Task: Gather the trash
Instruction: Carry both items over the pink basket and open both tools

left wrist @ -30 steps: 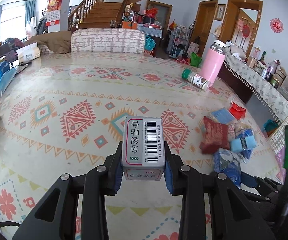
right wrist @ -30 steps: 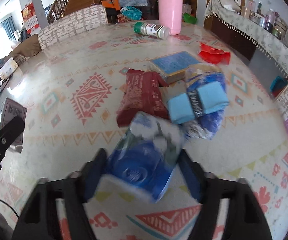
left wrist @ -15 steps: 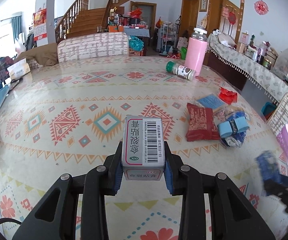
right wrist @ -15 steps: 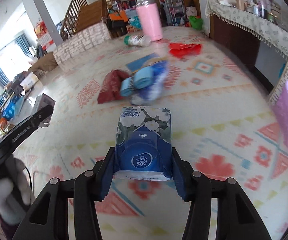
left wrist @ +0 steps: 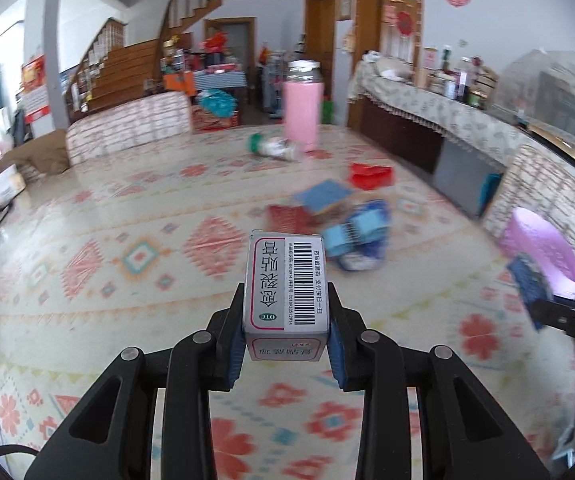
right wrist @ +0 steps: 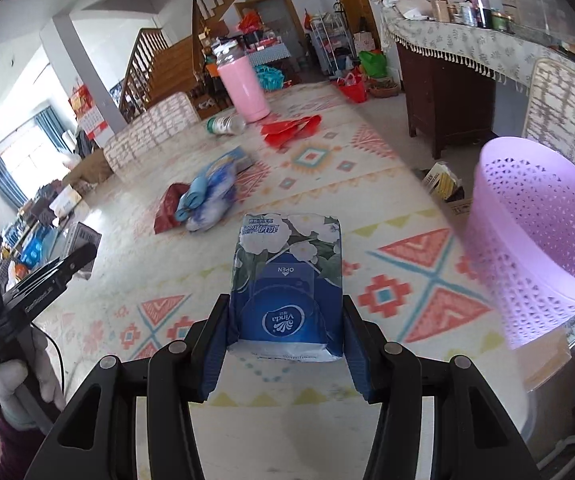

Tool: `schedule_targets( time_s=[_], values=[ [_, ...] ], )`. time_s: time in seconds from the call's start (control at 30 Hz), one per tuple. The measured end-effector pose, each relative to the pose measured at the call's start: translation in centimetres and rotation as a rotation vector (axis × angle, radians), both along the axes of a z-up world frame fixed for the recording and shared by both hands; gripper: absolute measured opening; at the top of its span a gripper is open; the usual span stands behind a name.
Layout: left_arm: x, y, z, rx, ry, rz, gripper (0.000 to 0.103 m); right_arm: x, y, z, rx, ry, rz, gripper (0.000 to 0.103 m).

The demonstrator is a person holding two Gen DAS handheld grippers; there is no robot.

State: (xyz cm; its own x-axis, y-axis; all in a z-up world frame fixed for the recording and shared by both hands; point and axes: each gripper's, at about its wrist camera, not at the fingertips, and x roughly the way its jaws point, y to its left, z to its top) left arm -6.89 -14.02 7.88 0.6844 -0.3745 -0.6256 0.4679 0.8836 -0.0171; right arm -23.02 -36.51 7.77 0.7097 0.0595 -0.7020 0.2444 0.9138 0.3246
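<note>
A: Left gripper (left wrist: 286,354) first: its blue-padded fingers (left wrist: 234,354) are clenched on a small medicine box (left wrist: 285,284), barcode side up, held clear above the patterned desk (left wrist: 107,248).

B: And the right gripper (right wrist: 285,346) has a blue floral tissue pack (right wrist: 287,280) squeezed between its fingers (right wrist: 353,350), also lifted off the desk.

A: Just to the right of that pack stands the lilac basket (right wrist: 535,248), at the desk's edge, mesh sides, mouth open upward. The pack is near it, not over it.

B: From the left wrist view the basket (left wrist: 539,248) sits far right, with the right gripper's tip in front of it.

A: Further back on the desk, a blurred heap of wrappers (right wrist: 203,200), red and blue together.

B: Behind them a flat blue packet (left wrist: 321,198), a red bag (right wrist: 289,128), a toppled green-capped bottle (right wrist: 225,125), and a tall pink flask (right wrist: 243,90) upright beside it.
</note>
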Motion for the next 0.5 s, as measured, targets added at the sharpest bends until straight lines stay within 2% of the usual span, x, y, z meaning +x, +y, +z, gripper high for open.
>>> schedule_targets(
  time_s=[0.23, 0.5],
  values=[
    [-1.9, -8.0, 2.1, -0.004, 0.015, -0.176, 0.033, -3.2, -5.1, 0.8, 0.033, -0.06, -0.066, 0.056],
    [-2.2, -18.8, 3.4, -0.053, 0.121, -0.373, 0.033, -6.9, -13.2, 2.1, 0.004, -0.09, -0.228, 0.056]
  ],
)
